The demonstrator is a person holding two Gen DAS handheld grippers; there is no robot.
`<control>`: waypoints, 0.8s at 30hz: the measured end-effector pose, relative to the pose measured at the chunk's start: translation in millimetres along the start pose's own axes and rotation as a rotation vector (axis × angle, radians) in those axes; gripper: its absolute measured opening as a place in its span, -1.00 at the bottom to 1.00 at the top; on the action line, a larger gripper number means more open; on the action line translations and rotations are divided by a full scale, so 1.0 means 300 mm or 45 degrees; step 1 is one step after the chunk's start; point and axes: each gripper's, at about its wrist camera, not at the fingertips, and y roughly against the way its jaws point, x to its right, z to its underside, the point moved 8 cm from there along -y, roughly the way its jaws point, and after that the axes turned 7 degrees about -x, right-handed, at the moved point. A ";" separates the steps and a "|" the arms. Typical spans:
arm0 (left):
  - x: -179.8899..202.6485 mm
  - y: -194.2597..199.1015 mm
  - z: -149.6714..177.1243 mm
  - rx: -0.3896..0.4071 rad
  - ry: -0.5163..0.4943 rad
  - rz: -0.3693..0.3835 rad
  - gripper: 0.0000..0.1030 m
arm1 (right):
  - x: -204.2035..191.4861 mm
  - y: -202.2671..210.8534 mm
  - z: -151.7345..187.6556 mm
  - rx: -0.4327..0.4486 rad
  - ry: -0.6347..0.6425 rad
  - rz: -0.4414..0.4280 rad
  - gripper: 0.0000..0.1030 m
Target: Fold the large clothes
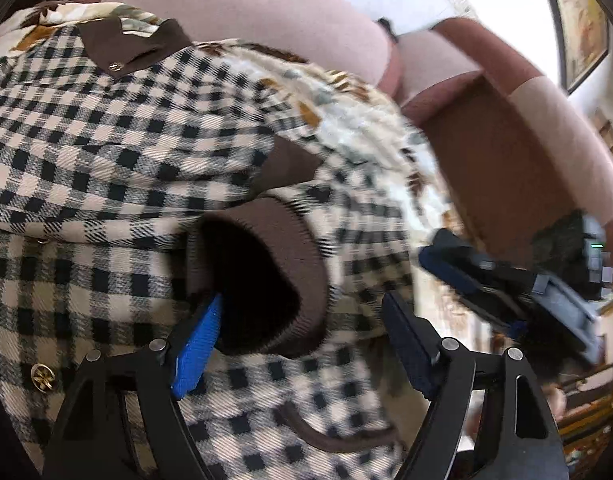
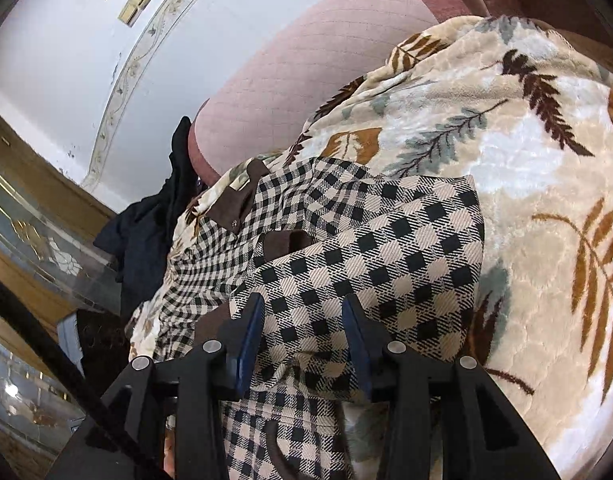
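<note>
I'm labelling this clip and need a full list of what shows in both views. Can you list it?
Checked jacket: one, black and beige with brown cuffs and trim, spread on the blanket.
Blanket: one, cream with brown, ochre and grey leaves, over the sofa seat.
Sofa: one, pink with maroon edging, behind the blanket.
Dark garment: one, navy-black, heaped at the sofa's end.
Framed picture: one, dark frame, on the wall.
Left tool: one, black with blue pads, open around a brown cuff.
Right tool: one, black, blue pads, open over the jacket.
</note>
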 end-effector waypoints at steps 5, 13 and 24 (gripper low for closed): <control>-0.037 -0.027 -0.005 -0.088 0.009 -0.089 -0.91 | -0.008 0.009 0.017 -0.025 0.003 -0.059 -0.15; 0.002 0.164 -0.138 0.045 -0.005 -0.089 -0.91 | -0.146 -0.081 0.163 -0.358 -0.075 -0.681 0.07; -0.038 0.388 -0.203 0.151 -0.019 -0.157 -0.91 | 0.050 -0.125 0.068 -0.088 -0.380 -0.388 0.23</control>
